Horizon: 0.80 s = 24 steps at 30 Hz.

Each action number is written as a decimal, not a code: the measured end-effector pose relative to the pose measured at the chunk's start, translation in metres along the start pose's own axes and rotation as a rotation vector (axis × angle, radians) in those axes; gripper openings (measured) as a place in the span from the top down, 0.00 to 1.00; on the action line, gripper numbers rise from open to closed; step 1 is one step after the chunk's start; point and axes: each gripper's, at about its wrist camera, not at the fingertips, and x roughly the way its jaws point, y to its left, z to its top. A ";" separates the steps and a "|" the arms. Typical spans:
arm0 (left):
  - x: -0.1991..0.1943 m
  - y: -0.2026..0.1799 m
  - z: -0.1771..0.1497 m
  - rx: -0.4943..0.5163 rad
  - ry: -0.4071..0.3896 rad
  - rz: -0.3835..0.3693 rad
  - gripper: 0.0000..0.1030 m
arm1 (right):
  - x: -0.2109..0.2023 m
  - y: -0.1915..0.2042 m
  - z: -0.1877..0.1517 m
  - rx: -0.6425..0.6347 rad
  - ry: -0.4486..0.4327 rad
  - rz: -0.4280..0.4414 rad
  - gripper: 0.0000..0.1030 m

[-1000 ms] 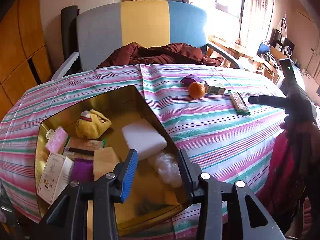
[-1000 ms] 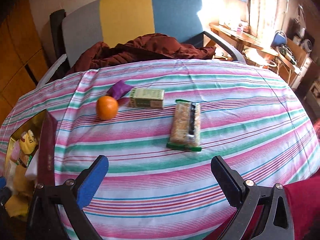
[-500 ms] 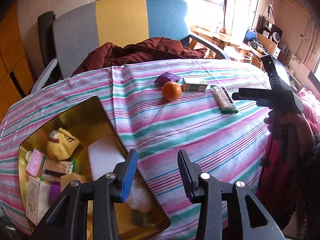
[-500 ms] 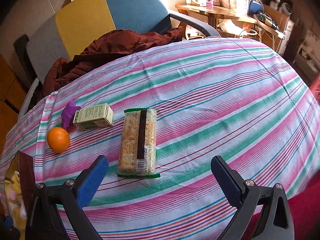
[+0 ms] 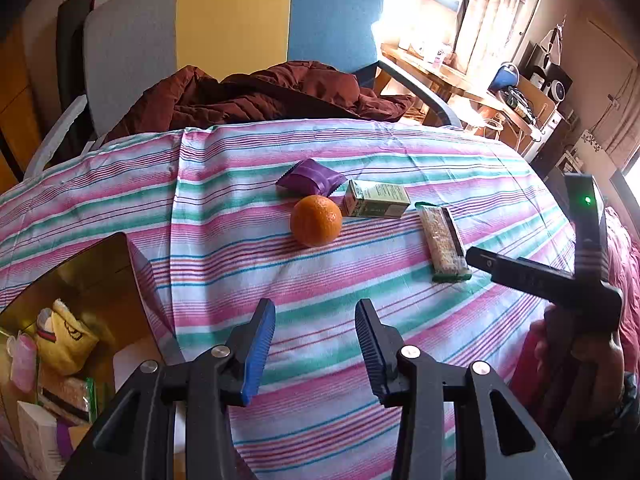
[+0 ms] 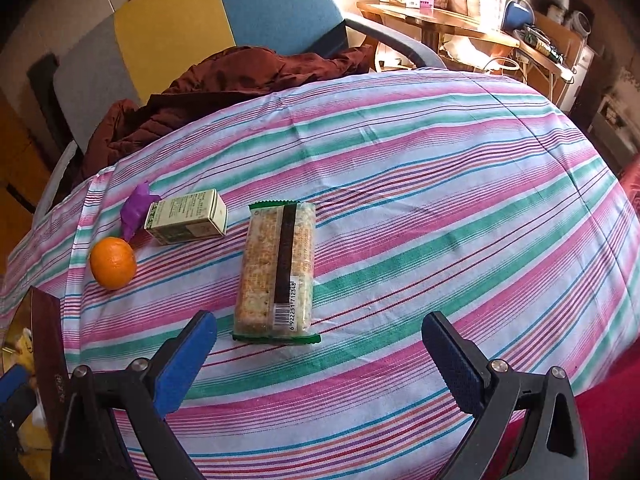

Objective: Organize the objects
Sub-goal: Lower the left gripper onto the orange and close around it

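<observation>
On the striped tablecloth lie an orange (image 5: pixel 316 221) (image 6: pixel 113 263), a purple packet (image 5: pixel 311 177) (image 6: pixel 136 209), a small green-and-cream box (image 5: pixel 376 199) (image 6: pixel 187 217) and a cracker pack in clear wrap (image 5: pixel 443 237) (image 6: pixel 276 270). A gold box (image 5: pixel 80 280) at the left holds several small items. My left gripper (image 5: pixel 315 320) is open and empty, above the cloth short of the orange. My right gripper (image 6: pixel 318 334) is wide open and empty, just in front of the cracker pack; it also shows in the left wrist view (image 5: pixel 480 258).
A grey, yellow and blue chair (image 5: pixel 232 32) with a dark red jacket (image 5: pixel 256 96) stands behind the table. A wooden side table with clutter (image 6: pixel 460 28) is at the far right. The gold box's edge (image 6: pixel 44 344) shows at the right view's lower left.
My left gripper has swung right, away from the gold box towards the orange. My right gripper has moved closer to the cracker pack. Both stayed open.
</observation>
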 end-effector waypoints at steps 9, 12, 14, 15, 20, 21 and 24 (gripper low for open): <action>0.052 0.000 0.039 -0.061 0.050 -0.016 0.59 | -0.003 0.002 0.001 -0.007 -0.007 0.026 0.00; 0.065 0.000 0.054 -0.075 0.044 -0.028 0.56 | -0.003 0.004 0.001 -0.015 -0.005 0.024 0.00; 0.076 -0.001 0.061 -0.081 0.053 -0.014 0.55 | -0.002 0.005 0.001 -0.021 0.000 0.023 0.00; 0.082 -0.001 0.064 -0.085 0.056 -0.027 0.55 | -0.002 0.005 0.001 -0.023 0.002 0.021 0.00; 0.107 0.003 0.071 -0.091 0.078 0.002 0.54 | 0.000 0.007 0.000 -0.025 0.007 0.015 0.00; 0.109 0.005 0.071 -0.095 0.077 -0.006 0.54 | 0.000 0.006 0.000 -0.023 0.007 0.014 0.00; 0.108 0.006 0.072 -0.074 0.062 -0.023 0.54 | 0.002 0.005 0.001 -0.008 0.024 0.045 0.00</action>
